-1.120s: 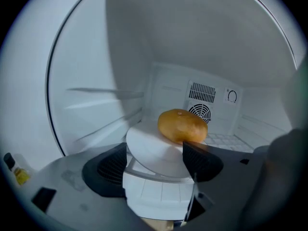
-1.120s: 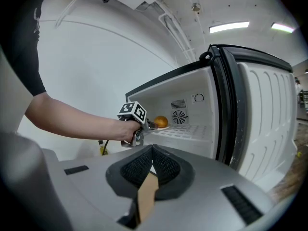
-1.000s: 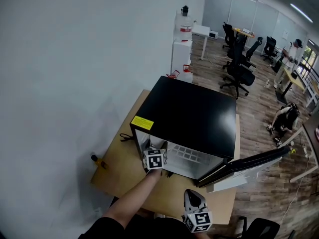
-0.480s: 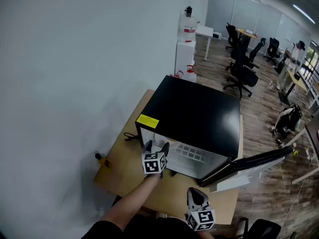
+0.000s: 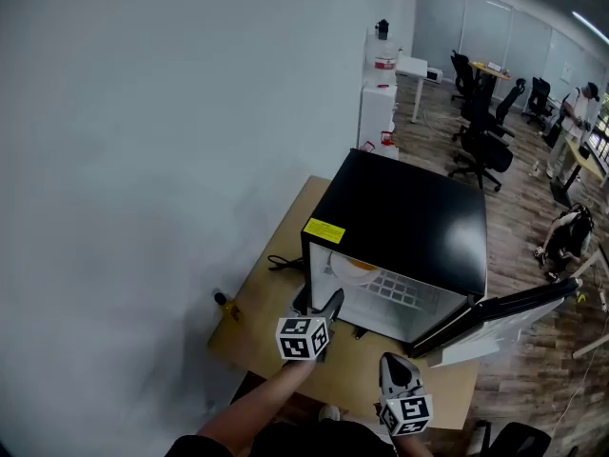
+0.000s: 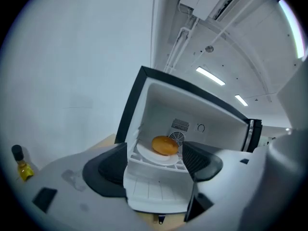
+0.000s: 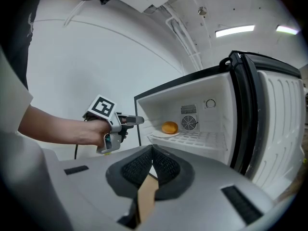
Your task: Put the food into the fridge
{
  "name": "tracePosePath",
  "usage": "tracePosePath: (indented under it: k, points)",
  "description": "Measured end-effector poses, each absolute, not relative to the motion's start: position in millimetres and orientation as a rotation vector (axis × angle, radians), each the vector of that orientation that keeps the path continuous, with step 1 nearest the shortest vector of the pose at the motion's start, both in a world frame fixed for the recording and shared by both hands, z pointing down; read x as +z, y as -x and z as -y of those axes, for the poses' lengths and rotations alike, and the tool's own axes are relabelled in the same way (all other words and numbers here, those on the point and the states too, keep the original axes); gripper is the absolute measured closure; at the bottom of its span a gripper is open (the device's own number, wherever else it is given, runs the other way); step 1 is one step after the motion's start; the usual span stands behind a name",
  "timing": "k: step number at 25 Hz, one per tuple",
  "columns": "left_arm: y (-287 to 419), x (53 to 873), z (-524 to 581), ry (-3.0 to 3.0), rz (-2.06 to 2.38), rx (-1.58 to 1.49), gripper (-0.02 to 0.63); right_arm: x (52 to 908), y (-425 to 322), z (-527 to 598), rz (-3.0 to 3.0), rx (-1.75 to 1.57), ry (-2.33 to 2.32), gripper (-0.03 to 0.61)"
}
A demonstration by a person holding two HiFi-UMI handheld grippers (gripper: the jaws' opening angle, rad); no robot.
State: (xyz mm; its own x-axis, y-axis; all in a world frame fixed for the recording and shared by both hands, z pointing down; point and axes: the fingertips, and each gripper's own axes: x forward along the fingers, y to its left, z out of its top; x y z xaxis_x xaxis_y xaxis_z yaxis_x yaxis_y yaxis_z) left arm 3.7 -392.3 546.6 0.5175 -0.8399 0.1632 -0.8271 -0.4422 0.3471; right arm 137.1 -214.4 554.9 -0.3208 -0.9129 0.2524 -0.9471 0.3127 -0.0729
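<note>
Wooden table (image 5: 259, 301) set against white wall (image 5: 143, 160). Black fridge (image 5: 409, 222) stood on it, door (image 5: 519, 303) swung open. Small yellow bottle (image 5: 225, 304) seen at table's left edge; black cable (image 5: 283, 261) laid beside fridge. Inside, plate (image 7: 164, 134) with bun (image 7: 169, 127) carried on white shelf (image 7: 204, 138).

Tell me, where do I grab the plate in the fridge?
Pinch the plate by its front rim, coming straight in through the open front of the fridge. It lies flat on the shelf with the bun on its middle, so only the rim is free; walls block the other sides.
</note>
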Motion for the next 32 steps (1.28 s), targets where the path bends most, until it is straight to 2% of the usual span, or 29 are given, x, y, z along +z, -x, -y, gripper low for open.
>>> tracePosePath:
  k: [13, 25, 26, 28, 32]
  points:
    - [89, 487, 235, -2.441, 1.335, -0.251, 0.281, 528, -77, 140, 2.390, 0.290, -1.784, 0.518]
    - [141, 503, 66, -2.451, 1.267, -0.161, 0.301, 513, -27, 30, 2.354, 0.284, -1.822, 0.518]
    - [144, 504, 57, -2.449, 1.262, -0.165, 0.330, 513, -24, 21, 2.345, 0.280, -1.825, 0.518]
    - [148, 503, 38, -2.457, 1.239, -0.189, 0.489, 513, -18, 2, 2.327, 0.278, -1.832, 0.518]
    - [139, 506, 4, -2.516, 1.148, -0.192, 0.579, 511, -11, -29, 2.289, 0.263, -1.859, 0.518]
